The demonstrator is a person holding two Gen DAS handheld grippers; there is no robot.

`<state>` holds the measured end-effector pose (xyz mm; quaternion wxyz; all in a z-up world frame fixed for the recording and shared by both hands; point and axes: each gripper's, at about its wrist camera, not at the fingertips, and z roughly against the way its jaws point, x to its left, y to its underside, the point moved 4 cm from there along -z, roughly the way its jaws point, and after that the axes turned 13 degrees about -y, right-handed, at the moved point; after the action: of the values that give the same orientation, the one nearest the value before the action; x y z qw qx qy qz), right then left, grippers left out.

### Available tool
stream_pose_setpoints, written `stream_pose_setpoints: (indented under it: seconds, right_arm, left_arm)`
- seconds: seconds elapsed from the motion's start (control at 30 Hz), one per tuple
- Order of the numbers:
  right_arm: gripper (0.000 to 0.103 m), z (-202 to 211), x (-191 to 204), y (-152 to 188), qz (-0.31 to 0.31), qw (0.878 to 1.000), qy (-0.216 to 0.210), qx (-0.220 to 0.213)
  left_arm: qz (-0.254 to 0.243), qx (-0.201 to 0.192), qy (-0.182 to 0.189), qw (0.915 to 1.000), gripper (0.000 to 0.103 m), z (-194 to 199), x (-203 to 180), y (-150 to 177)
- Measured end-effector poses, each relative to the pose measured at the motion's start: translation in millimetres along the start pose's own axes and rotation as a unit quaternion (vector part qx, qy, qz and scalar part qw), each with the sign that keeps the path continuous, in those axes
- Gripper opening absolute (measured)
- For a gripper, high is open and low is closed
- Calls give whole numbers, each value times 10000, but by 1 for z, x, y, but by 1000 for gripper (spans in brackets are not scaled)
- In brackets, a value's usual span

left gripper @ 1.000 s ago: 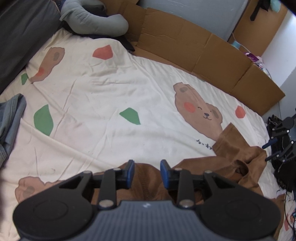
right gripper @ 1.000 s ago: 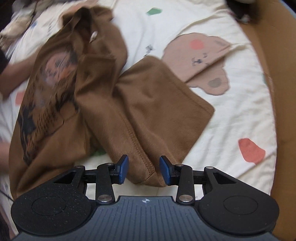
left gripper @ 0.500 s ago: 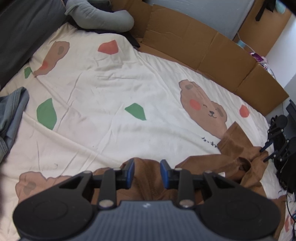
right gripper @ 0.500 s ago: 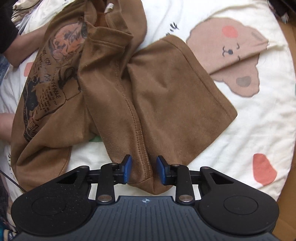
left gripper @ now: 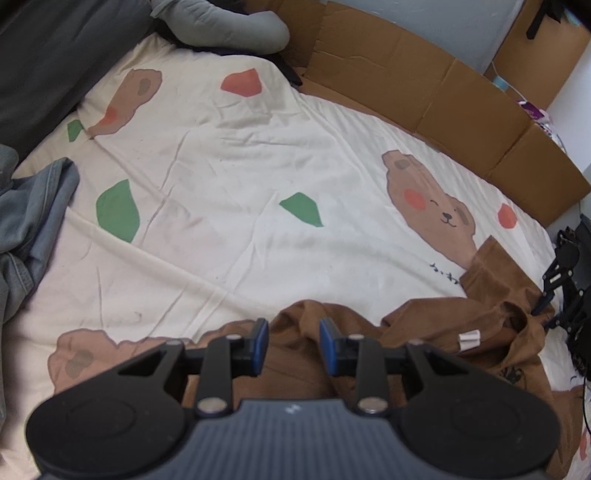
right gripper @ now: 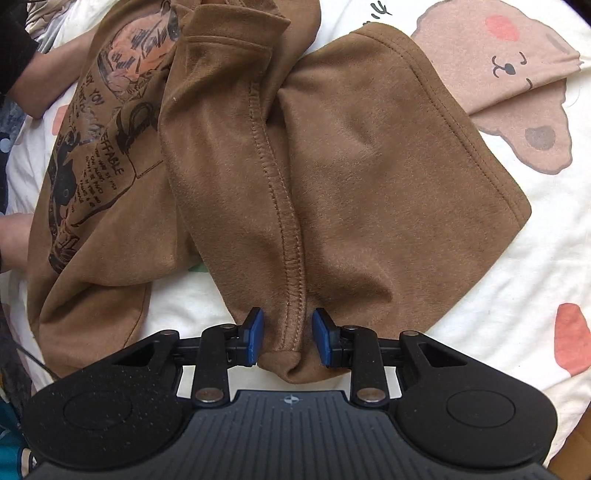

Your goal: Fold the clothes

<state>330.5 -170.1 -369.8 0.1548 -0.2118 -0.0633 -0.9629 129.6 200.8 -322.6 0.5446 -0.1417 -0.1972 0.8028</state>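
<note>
A brown hoodie [right gripper: 332, 177] with a printed front [right gripper: 92, 147] lies crumpled on the bear-print sheet [left gripper: 229, 177]. My right gripper [right gripper: 288, 338] points steeply down at the hoodie's near corner. Its jaws are closing, and the blue pads [right gripper: 255, 336] touch both sides of a raised fold that carries a stitched seam. My left gripper [left gripper: 293, 345] is at the other end of the hoodie [left gripper: 491, 317], with a bunch of brown cloth filling the gap between its pads. From the left wrist view the right gripper [left gripper: 561, 288] is a dark shape at the far right edge.
Blue denim clothing [left gripper: 29, 221] lies at the sheet's left edge. A grey pillow [left gripper: 221, 26] and flattened cardboard [left gripper: 443, 85] border the far side. A person's bare forearm with a black sleeve [right gripper: 40, 77] rests left of the hoodie.
My right gripper has dropped closer to the hoodie's corner and its pads have closed in on the seam fold. The left gripper has stayed on its bunch of cloth.
</note>
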Motion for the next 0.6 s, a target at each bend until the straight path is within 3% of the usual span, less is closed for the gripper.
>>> stream_pose_setpoints:
  seconds: [0.13,0.4,0.6]
  right_arm:
    - [8,2,1,3,-147,9998,67,-97]
    - [7,28,18,14,-514,9955,485,-627]
    - [7,59,20,30,-1001,9807,1181,-1196]
  left_arm:
    - [-57,3,-43,10000,33,0,2,1]
    - [-487,-59,-193,9986,33,-1,8,-1]
    - [-779,-96,-286,9965,33,-5,18,-5]
